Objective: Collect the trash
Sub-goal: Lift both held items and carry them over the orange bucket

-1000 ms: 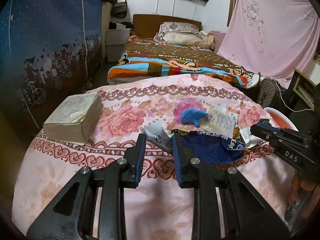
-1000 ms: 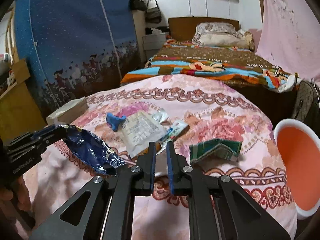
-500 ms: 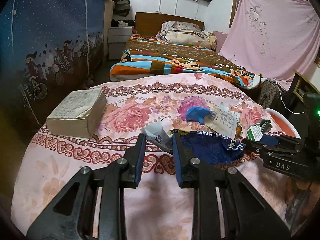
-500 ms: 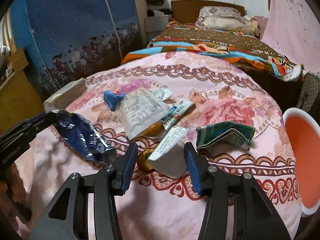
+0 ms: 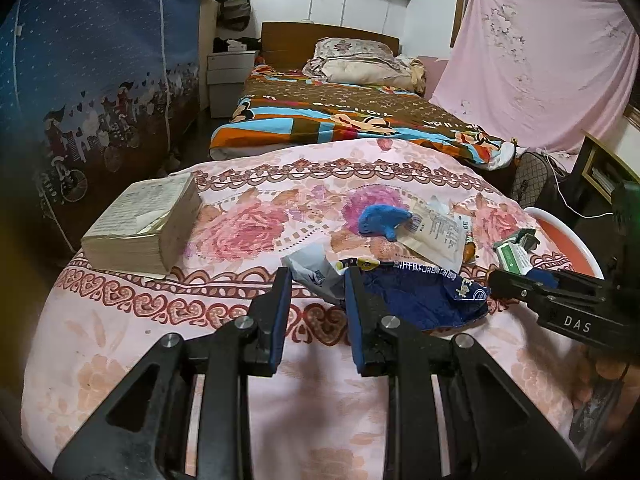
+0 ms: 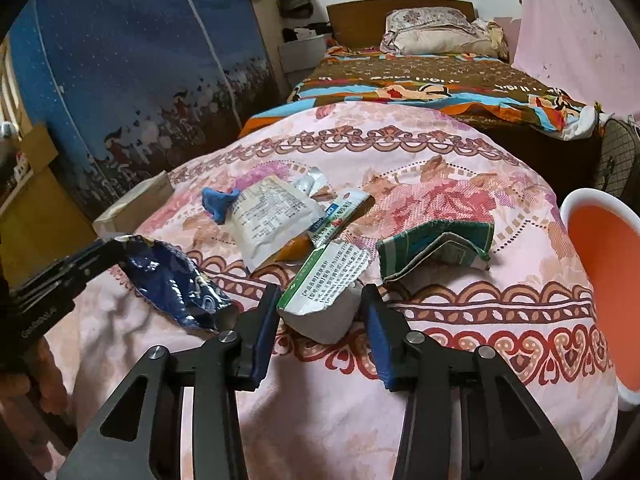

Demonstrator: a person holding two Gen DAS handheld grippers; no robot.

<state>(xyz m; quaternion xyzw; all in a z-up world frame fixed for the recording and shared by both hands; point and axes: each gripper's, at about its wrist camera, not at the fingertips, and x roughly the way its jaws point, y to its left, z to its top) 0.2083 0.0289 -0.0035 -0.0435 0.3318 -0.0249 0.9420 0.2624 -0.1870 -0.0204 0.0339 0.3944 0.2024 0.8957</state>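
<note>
Trash lies on a table under a pink floral cloth (image 6: 460, 184). My left gripper (image 5: 316, 288) is shut on the end of a crumpled dark blue snack bag (image 5: 416, 296), which hangs just above the cloth; the right wrist view shows the same bag (image 6: 172, 280). A torn green-and-white carton (image 6: 324, 292) lies on the cloth between the fingers of my right gripper (image 6: 320, 308). Its jaws are closing, with a thin gap still at the right pad. Behind it lie a white pouch (image 6: 272, 216), a blue crumpled scrap (image 6: 218, 202) and a tube (image 6: 340, 212).
An orange bin with a white rim (image 6: 580, 198) stands off the table's right edge. A folded green wallet-like piece (image 6: 436, 246) lies right of the carton. A thick book (image 5: 148, 224) sits at the far left. A bed stands beyond the table.
My right gripper went from shut to wide open, came down over the green-and-white carton, and now stands narrower around it. The left gripper and its blue bag stayed put.
</note>
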